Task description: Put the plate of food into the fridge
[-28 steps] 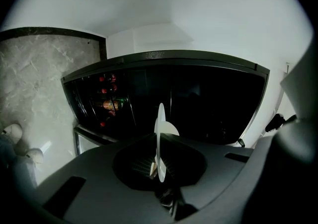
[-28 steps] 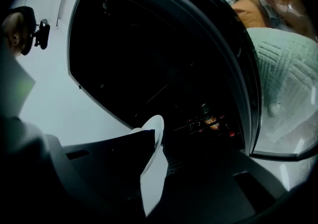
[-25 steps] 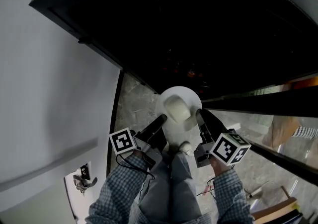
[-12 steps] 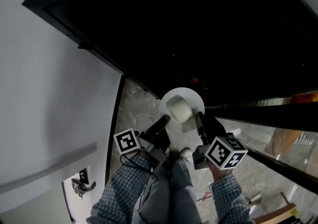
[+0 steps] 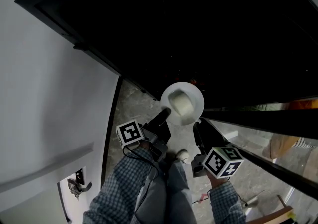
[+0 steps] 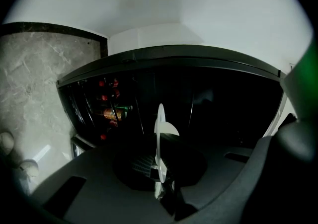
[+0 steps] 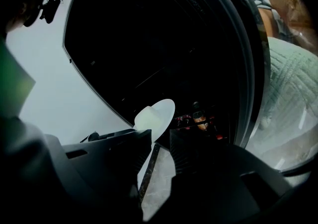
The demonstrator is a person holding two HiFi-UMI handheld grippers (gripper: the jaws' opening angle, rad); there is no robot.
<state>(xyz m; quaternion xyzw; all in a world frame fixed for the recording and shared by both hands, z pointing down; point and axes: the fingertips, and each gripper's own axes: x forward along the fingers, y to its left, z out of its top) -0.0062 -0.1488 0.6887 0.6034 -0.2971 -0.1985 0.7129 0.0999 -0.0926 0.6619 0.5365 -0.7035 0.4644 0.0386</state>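
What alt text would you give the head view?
Seen from above, the left tool grips the rim of a white plate carrying a pale lump of food, held at the mouth of a dark fridge. The right tool hangs beside it, not gripping, over a marbled floor.

Dark fridge (image 5: pixel 213 29) interior, seemingly open; bottles (image 6: pixel 108 113) leftward.
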